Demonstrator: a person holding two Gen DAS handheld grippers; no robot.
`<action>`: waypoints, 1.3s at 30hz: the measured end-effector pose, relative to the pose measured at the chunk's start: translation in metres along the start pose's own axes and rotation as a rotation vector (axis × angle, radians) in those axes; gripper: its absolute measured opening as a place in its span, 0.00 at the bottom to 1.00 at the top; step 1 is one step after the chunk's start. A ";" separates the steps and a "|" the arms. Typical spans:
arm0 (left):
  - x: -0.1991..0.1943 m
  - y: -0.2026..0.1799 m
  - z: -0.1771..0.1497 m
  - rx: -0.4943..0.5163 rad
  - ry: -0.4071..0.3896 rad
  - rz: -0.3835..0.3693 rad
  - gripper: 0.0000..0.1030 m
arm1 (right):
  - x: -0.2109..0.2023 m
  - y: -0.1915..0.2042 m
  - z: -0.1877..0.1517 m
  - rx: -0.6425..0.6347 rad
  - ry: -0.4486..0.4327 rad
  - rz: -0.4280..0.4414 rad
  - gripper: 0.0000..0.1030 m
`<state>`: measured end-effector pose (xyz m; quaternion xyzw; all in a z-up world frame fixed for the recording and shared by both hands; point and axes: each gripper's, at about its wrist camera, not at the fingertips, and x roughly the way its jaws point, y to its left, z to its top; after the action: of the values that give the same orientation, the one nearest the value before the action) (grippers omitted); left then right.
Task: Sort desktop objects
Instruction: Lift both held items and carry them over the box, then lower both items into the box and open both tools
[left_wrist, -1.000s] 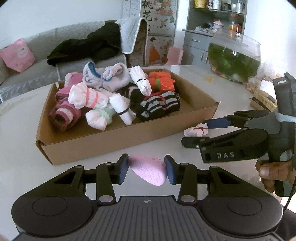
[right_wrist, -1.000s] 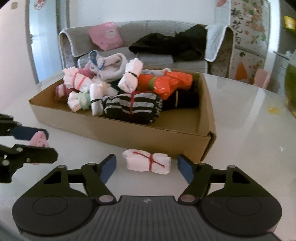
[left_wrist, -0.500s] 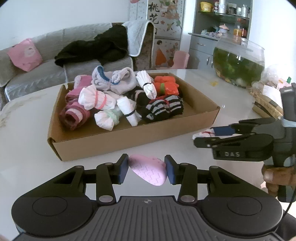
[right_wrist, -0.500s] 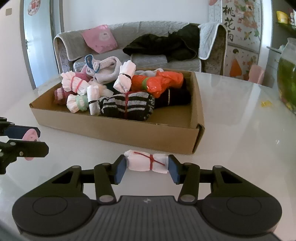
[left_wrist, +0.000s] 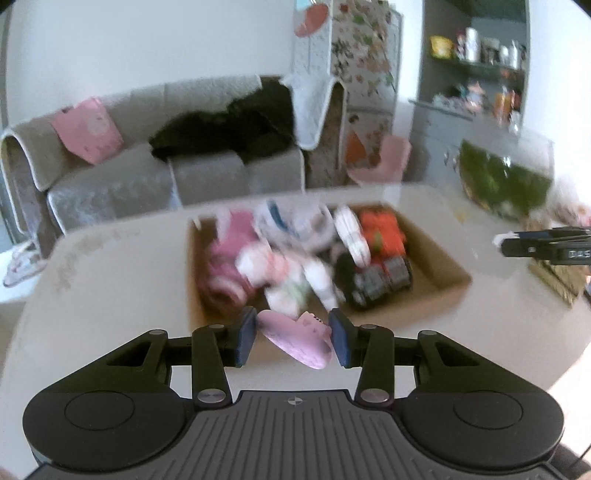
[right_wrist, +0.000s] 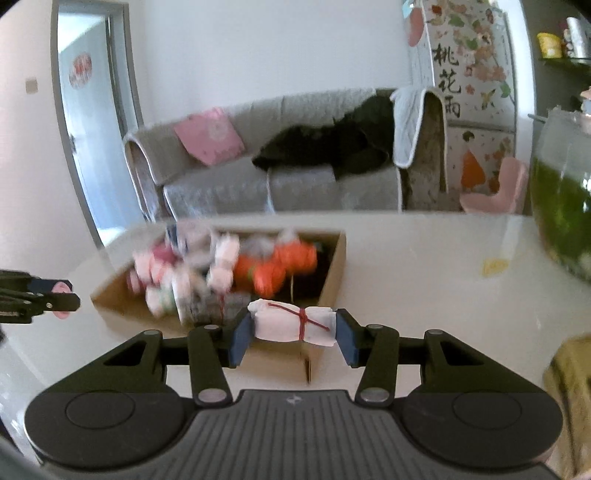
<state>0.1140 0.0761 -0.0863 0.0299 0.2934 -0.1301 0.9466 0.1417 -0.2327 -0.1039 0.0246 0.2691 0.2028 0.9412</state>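
Observation:
A flat pink sock (left_wrist: 295, 339) hangs between the blue pads of my left gripper (left_wrist: 293, 338), which is shut on it above the white table, just in front of the cardboard box (left_wrist: 439, 266). My right gripper (right_wrist: 293, 334) is shut on a white rolled sock bundle tied with red band (right_wrist: 291, 323), lifted over the near corner of the same box (right_wrist: 334, 266). Rolled socks in pink, white, orange and striped black fill the box, blurred by motion. The right gripper (left_wrist: 517, 245) shows at the far right of the left wrist view, the left gripper (right_wrist: 59, 297) at the left edge of the right wrist view.
A glass fishbowl (right_wrist: 561, 206) with green water stands on the table at the right. A yellowish stack (left_wrist: 557, 280) lies near the right edge. Behind the table are a grey sofa (left_wrist: 147, 177) with dark clothes, a pink chair (right_wrist: 498, 192) and a shelf.
The right gripper closed on the white bundle and lifted it off the table. Both grippers rose with their loads and now look down on the box from higher up.

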 end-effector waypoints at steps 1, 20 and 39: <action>-0.003 0.003 0.009 -0.004 -0.017 0.002 0.49 | -0.001 -0.004 0.009 0.011 -0.015 0.021 0.44; 0.039 -0.020 0.092 0.028 -0.052 0.007 0.49 | 0.064 -0.013 0.075 0.092 0.018 0.301 0.45; 0.096 -0.030 0.070 0.029 0.067 0.039 0.49 | 0.095 0.004 0.062 0.042 0.182 0.310 0.46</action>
<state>0.2207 0.0155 -0.0824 0.0536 0.3224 -0.1148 0.9381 0.2458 -0.1873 -0.0973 0.0669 0.3505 0.3413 0.8696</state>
